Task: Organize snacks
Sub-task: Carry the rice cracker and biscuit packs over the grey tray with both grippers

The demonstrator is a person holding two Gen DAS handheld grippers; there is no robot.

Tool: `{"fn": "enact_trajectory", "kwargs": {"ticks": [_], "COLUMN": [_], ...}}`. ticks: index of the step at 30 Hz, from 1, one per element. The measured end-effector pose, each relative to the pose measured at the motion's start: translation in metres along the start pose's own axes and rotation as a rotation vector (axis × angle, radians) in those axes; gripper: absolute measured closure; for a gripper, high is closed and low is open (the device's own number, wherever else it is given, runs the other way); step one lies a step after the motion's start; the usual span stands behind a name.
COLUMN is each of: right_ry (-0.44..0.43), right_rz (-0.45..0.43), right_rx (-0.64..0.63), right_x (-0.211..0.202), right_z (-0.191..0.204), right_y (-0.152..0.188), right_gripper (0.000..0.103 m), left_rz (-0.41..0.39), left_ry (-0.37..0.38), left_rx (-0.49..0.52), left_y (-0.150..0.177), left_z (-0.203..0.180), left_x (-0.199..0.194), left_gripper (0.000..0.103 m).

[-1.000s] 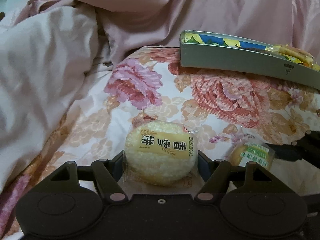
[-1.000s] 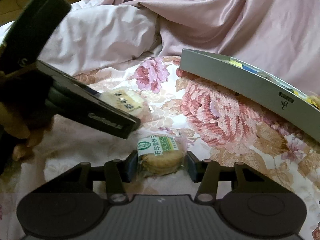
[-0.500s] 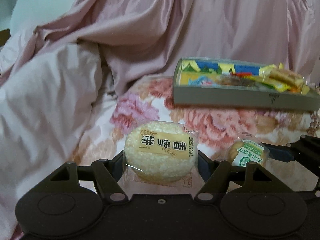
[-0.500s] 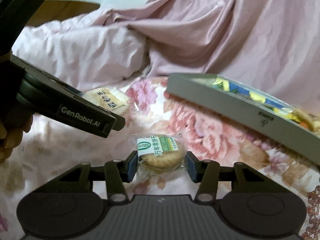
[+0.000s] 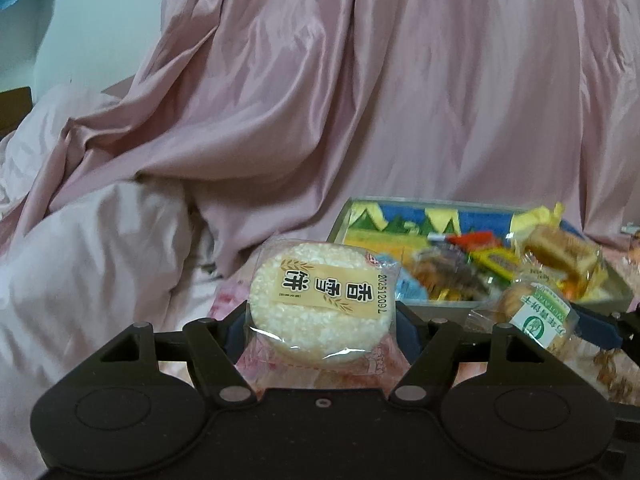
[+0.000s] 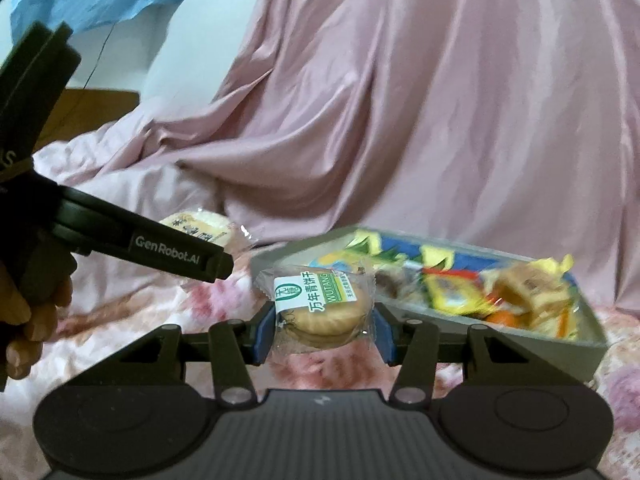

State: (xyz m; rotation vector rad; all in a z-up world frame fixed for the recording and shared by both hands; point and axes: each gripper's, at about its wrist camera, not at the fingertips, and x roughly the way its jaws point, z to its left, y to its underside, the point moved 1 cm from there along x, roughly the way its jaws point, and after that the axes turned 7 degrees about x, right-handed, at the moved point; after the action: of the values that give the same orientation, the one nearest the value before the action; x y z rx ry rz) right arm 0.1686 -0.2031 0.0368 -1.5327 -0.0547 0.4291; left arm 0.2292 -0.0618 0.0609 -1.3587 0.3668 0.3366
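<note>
A home bedroom: a rumpled pink duvet (image 5: 360,100) fills most of both views, heaped on a bed with a rose-print floral sheet (image 6: 132,312) along the lower edge. A pale wall (image 5: 92,28) shows upper left, with a wooden headboard (image 6: 92,108) beneath it.

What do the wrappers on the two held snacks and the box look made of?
Rice cracker and biscuit wrappers: clear glossy plastic film, crinkled, with glare and crimped edges. Box: matte grey walls, likely cardboard, possibly tin; printed colourful inside.
</note>
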Motion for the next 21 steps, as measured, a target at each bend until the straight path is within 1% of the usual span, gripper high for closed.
{"fn": "enact_trajectory", "kwargs": {"ticks": [6, 10, 12, 15, 21], "right_ry": [0.01, 0.021, 0.029, 0.036, 0.039], "right_rz": [-0.068, -0.109, -0.118, -0.121, -0.107], "right_rx": [-0.08, -0.147, -0.141, -0.094, -0.034], "right_x": [0.006, 0.018, 0.025, 0.037, 0.06], "right_z": [-0.02, -0.035, -0.042, -0.054, -0.074], "right_y": [-0.025, -0.034, -0.037, -0.039, -0.041], "right_gripper": [0.048, 0.048, 0.048, 0.048, 0.048], "left_rz": [-0.023, -0.033, -0.036, -0.034, -0.003], "left_ry": [0.003, 0.006, 0.005, 0.001, -0.004], "left_rx": [-0.011, -0.001, -0.002, -0.016, -0.061], "left_y": [-0.021, -0.031, -0.035, -0.04, -0.042], "left_z": [-0.017, -0.03, -0.036, -0.041, -0.048], "left_x": [0.016, 0.032, 0.041, 0.054, 0.079], "left_gripper": [0.03, 0.03, 0.03, 0.03, 0.03]}}
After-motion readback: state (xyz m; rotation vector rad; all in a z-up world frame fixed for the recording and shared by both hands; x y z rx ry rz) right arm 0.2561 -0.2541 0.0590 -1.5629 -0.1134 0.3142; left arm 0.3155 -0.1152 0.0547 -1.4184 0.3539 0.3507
